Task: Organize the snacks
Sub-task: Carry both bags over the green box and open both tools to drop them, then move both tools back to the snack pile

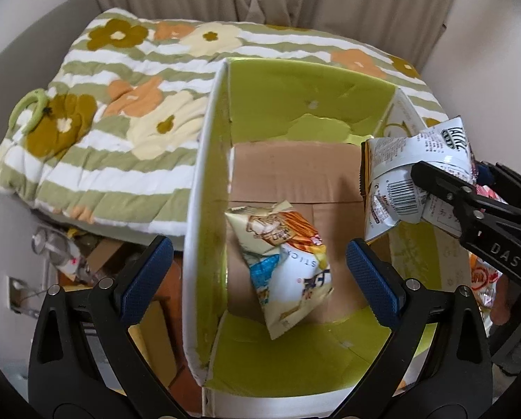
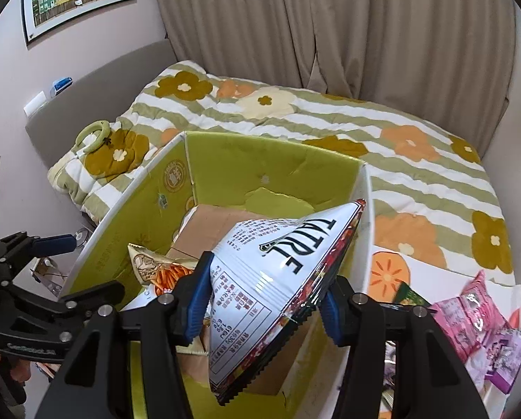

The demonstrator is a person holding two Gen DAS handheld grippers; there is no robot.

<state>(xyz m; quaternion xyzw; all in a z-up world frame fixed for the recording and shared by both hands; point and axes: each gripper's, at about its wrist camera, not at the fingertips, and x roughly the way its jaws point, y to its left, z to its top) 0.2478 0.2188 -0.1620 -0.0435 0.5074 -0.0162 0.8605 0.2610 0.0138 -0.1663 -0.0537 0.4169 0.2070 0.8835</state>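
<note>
**Right hand-held gripper carries a second packet to the box**

Right hand-held gripper is clamped on the white snack bag, held above the green-lined box beside the bed; left hand-held gripper hangs open and empty over the striped packet lying on the box floor; judged step: depositing; next, lower the bag inside and release it clear of the wall.

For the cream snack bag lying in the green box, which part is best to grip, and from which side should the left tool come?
Grip the cream snack bag across its puffy middle, coming straight down from above with the open left tool. It lies flat on the cardboard floor, close to the wall of the green box, so a side approach looks blocked. The right tool already holds the white bag.
</note>
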